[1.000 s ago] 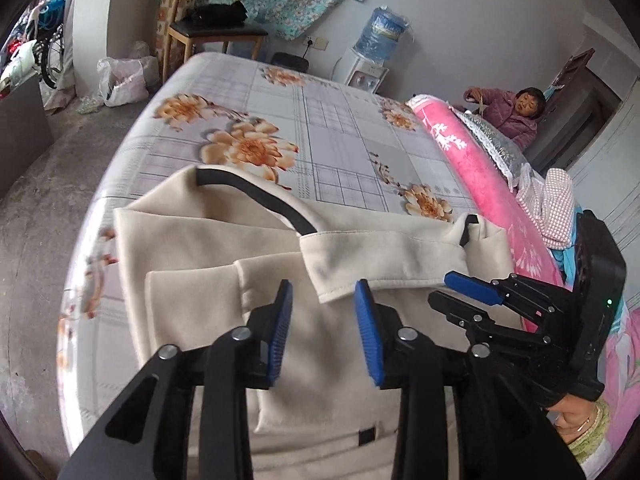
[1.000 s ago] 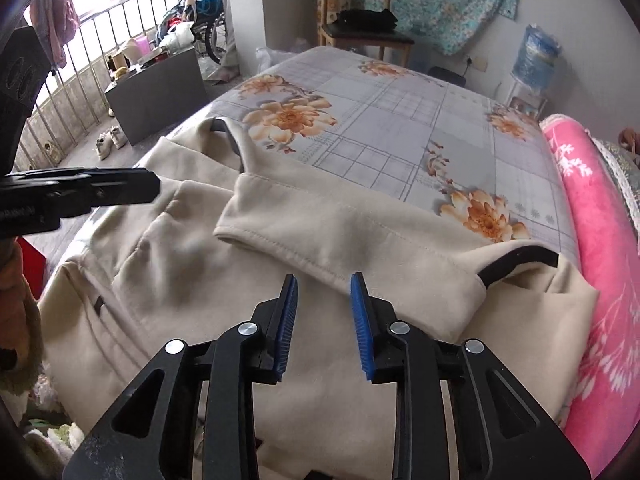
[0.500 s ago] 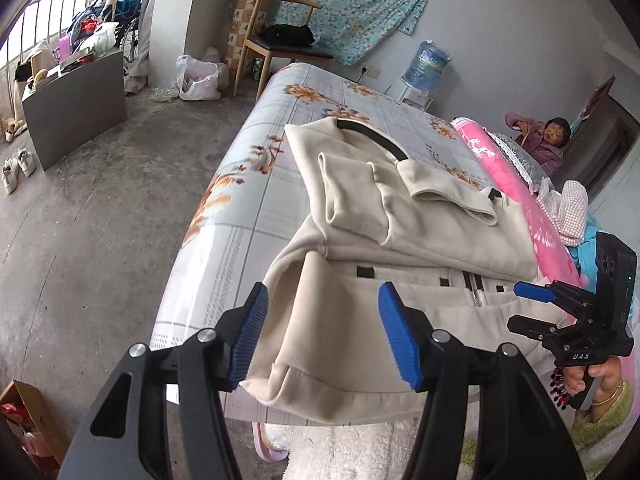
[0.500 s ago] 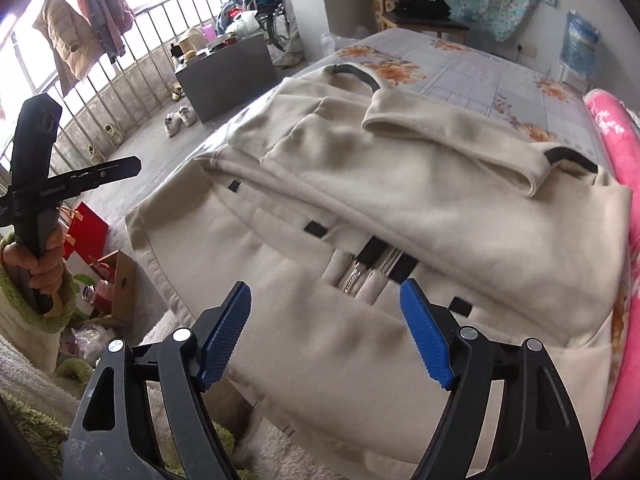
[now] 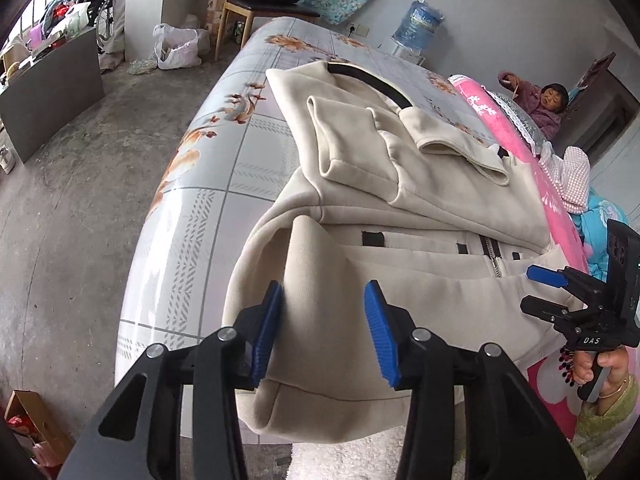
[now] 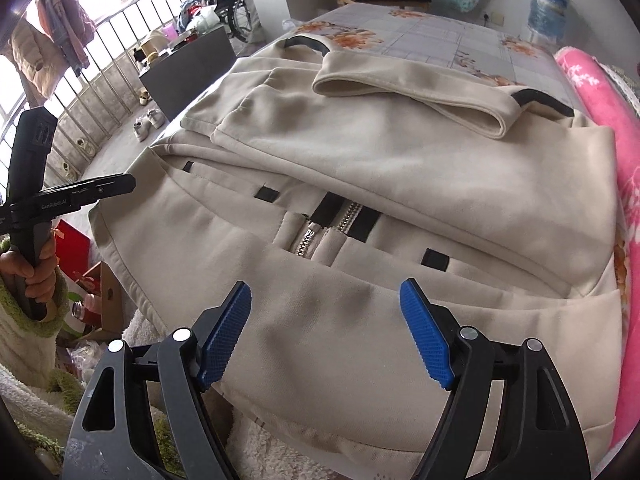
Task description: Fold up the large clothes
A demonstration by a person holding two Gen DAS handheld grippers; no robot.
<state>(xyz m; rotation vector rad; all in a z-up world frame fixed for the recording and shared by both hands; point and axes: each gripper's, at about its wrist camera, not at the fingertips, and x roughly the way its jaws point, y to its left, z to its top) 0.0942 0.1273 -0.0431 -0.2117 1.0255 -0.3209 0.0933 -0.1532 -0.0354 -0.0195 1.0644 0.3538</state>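
A large beige zip jacket [image 5: 400, 184] lies on the bed, sleeves folded across its chest, its hem hanging over the near edge. It also shows in the right wrist view [image 6: 400, 168], with its zipper [image 6: 308, 236] in the middle. My left gripper [image 5: 324, 332] is open, its blue pads straddling the jacket's near left hem corner without closing on it. My right gripper [image 6: 326, 332] is open wide and empty just above the hem. The right gripper also shows at the right of the left wrist view [image 5: 560, 292]. The left gripper [image 6: 100, 186] also shows at the left of the right wrist view.
The bed has a floral grey sheet [image 5: 224, 160] and a pink blanket [image 6: 600, 92] along its right side. A person [image 5: 544, 100] sits at the far right. A wooden chair [image 5: 260, 4], a water jug [image 5: 416, 24] and a grey cabinet [image 5: 48, 88] stand beyond the bed.
Both grippers have pulled back from the folded sleeves toward the near hem and opened wider. The left gripper has come down around the hem's left corner.
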